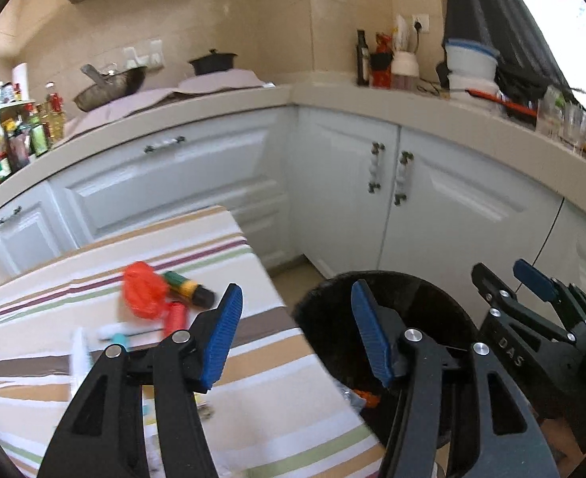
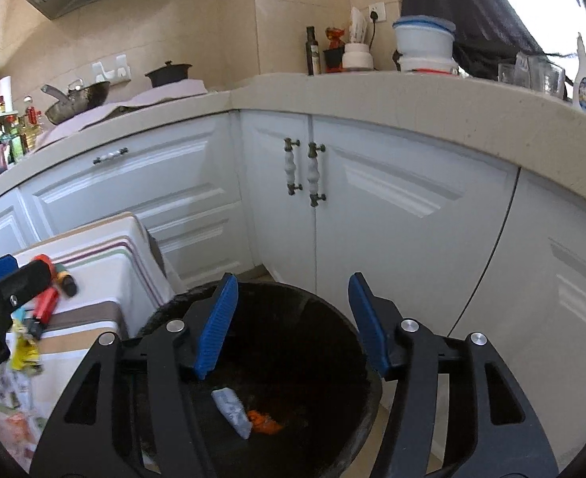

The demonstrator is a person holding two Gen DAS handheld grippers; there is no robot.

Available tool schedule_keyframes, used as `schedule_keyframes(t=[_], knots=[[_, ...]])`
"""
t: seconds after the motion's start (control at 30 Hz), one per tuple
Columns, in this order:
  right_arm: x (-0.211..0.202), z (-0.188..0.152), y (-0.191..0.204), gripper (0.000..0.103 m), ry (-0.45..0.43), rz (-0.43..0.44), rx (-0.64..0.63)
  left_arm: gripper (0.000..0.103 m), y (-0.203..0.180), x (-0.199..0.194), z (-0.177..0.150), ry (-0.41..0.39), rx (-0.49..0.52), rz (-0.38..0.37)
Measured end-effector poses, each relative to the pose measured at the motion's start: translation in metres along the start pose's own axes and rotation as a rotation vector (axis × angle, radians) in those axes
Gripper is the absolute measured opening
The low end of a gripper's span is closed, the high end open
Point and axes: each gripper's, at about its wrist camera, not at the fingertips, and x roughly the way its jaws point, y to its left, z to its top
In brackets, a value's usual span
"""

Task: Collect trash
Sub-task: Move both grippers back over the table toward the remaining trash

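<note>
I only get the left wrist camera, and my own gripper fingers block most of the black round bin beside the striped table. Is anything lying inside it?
Observer: Yes. A crumpled silver-grey wrapper lies on the bottom of the black round bin.
Operator: Anything else in there?
Observer: An orange scrap lies against the wrapper's lower end.
Operator: Is the right gripper carrying something?
Observer: No. The right gripper is open above the bin and holds nothing.
</note>
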Motion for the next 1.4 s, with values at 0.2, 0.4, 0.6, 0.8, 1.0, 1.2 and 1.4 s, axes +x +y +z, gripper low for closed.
schedule_keyframes(t=[0.2, 0.4, 0.6, 0.8, 1.0, 1.2, 1.4], knots=[[-0.036, -0.003, 0.024, 0.057, -0.029, 0.033, -0.023, 0.057, 0.040, -0.030, -0.005, -0.016, -0.056, 0.063], [-0.062, -0.018, 0.056, 0.057, -0.017, 0.090, -0.055, 0.061, 0.090, -0.056, -0.027, -0.007, -0.129, 0.150], [-0.078, -0.044, 0.092, 0.057, 0.029, 0.158, -0.114, 0.061, 0.129, -0.073, -0.056, 0.016, -0.163, 0.242], [-0.092, -0.068, 0.127, 0.057, 0.063, 0.232, -0.176, 0.062, 0.156, -0.081, -0.086, 0.056, -0.186, 0.303], [-0.108, -0.083, 0.161, 0.060, 0.077, 0.325, -0.213, 0.066, 0.180, -0.090, -0.107, 0.073, -0.204, 0.357], [-0.119, -0.096, 0.193, 0.077, 0.072, 0.381, -0.269, 0.070, 0.194, -0.097, -0.120, 0.081, -0.223, 0.388], [-0.113, -0.108, 0.206, 0.077, 0.103, 0.359, -0.311, 0.071, 0.199, -0.097, -0.130, 0.102, -0.240, 0.375]])
